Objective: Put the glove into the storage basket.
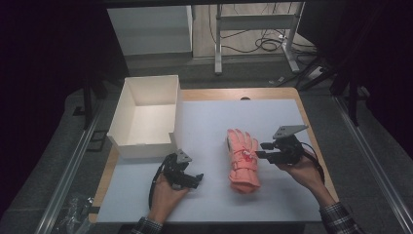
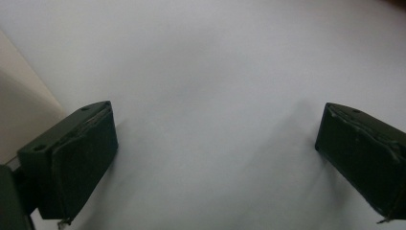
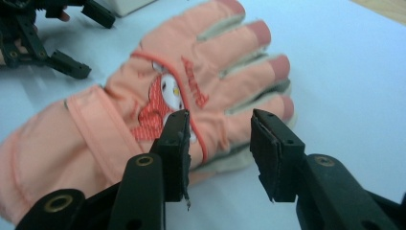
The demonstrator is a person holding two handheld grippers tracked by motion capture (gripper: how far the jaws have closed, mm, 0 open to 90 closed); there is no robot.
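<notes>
The glove lies lengthwise at centre frame, just left of the open, empty right tongs; left tongs gape farther off.

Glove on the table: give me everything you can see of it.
The glove is salmon-pink, padded, winter-style fabric, with pale trim between the fingers, darker pink fingertips, a cartoon-character patch with red lettering on the back, and a wrist strap. It lies flat, back up, on the white mat, fingers toward the far edge, cuff toward the person. The right gripper is at its side with jaws apart, nothing between them; whether a jaw touches the fabric is unclear.
</notes>
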